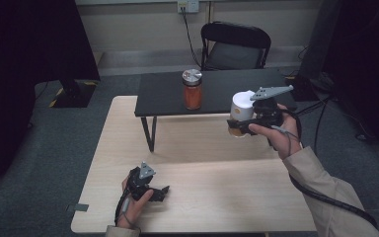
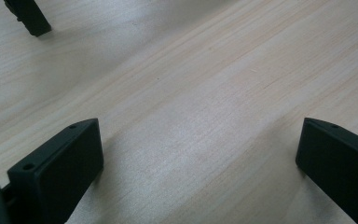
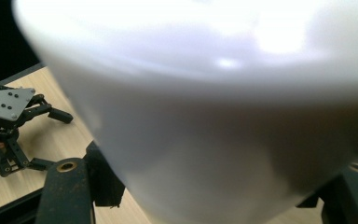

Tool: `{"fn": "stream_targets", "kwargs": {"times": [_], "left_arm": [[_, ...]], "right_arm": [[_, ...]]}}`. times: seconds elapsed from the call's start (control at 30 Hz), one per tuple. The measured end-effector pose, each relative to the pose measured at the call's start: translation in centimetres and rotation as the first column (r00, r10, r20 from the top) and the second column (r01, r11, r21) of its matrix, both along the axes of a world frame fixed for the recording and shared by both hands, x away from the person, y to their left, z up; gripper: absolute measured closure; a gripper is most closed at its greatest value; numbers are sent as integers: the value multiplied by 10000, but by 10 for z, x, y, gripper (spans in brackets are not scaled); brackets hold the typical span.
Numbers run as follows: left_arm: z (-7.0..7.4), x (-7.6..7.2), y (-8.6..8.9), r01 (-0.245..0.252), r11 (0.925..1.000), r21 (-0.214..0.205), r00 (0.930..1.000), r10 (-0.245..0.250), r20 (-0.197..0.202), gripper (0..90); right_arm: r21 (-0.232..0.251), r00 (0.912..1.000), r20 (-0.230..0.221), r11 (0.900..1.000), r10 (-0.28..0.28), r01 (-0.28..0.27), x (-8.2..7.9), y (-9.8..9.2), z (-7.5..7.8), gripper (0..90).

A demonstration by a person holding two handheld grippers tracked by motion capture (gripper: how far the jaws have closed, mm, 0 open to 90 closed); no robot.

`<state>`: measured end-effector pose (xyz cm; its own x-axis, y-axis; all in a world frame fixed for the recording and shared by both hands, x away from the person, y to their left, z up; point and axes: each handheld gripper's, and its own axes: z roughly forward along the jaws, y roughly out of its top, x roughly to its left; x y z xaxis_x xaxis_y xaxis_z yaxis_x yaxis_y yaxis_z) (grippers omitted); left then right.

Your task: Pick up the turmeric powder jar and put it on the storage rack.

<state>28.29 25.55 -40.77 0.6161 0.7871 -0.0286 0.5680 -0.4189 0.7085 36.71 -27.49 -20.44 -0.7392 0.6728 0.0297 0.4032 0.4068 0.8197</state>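
High view: right claw [image 1: 238, 126] clamps white jar [image 1: 241, 106].

In the right gripper view the white container [image 3: 205, 116] sits so close between the fingers [image 3: 67, 186] that it blurs, its top and sides cut off by the picture's edges. In the high view its lower part hides behind the right gripper [image 1: 241, 127]. The orange jar [image 1: 192, 90] beyond the fingers is too small to tell its contents.

A light wooden table [image 1: 217, 197] carries a low black bench [image 1: 217, 91] bearing an orange jar [image 1: 192, 90].
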Motion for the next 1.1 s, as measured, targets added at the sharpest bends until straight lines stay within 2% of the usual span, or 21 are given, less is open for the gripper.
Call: {"fn": "stream_targets", "kwargs": {"times": [0.33,0.7,0.93,1.1], "left_arm": [[0,0,0,-11,10000,-13,10000,11,4,0],[0,0,0,-11,10000,-16,10000,11,9,0],[0,0,0,-10,10000,-14,10000,10,-2,0],[0,0,0,-11,10000,-14,10000,11,-1,0]], "right_arm": [[-10,9998,166,9999,-105,106,8,5,15,300],[304,9983,180,9981,-546,540,18,-1,20,300],[209,9963,229,9964,-828,823,25,4,26,300],[332,9946,267,9945,-1000,991,31,6,27,300]]}}
